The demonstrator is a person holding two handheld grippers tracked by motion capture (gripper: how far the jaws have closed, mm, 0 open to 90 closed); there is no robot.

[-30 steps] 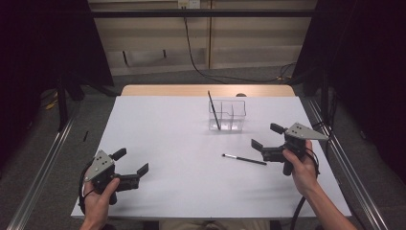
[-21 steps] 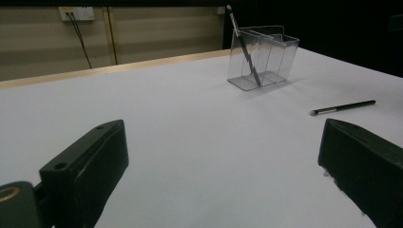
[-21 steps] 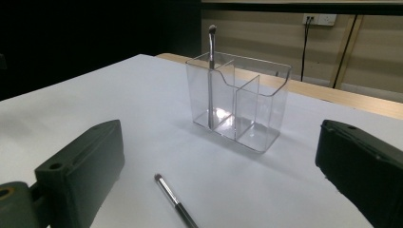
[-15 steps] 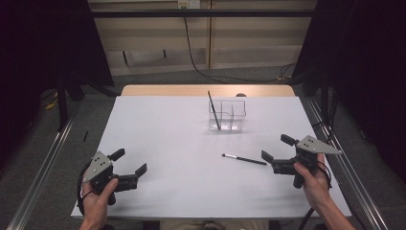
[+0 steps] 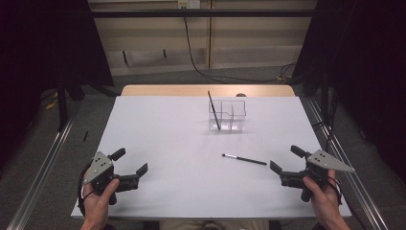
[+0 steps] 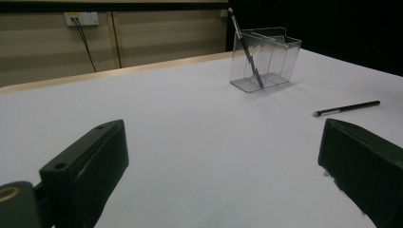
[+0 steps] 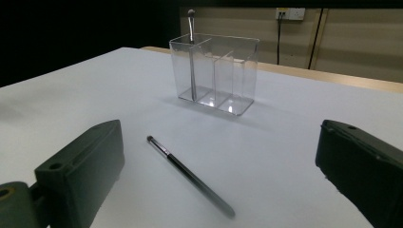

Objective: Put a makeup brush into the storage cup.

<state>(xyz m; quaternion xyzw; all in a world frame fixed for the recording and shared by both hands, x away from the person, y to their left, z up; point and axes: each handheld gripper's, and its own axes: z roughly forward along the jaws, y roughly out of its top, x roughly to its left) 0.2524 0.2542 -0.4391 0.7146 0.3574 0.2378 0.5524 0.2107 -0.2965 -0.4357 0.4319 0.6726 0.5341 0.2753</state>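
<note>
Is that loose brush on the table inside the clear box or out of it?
Out. The brush lies flat on the white table, apart from the clear box, in front of the open right gripper.

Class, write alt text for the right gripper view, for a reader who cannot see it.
A thin black makeup brush lies flat on the white table, just ahead of the open right gripper, whose two black jaws stand wide apart. Beyond it stands a clear divided organizer with another brush upright in one end compartment.
</note>
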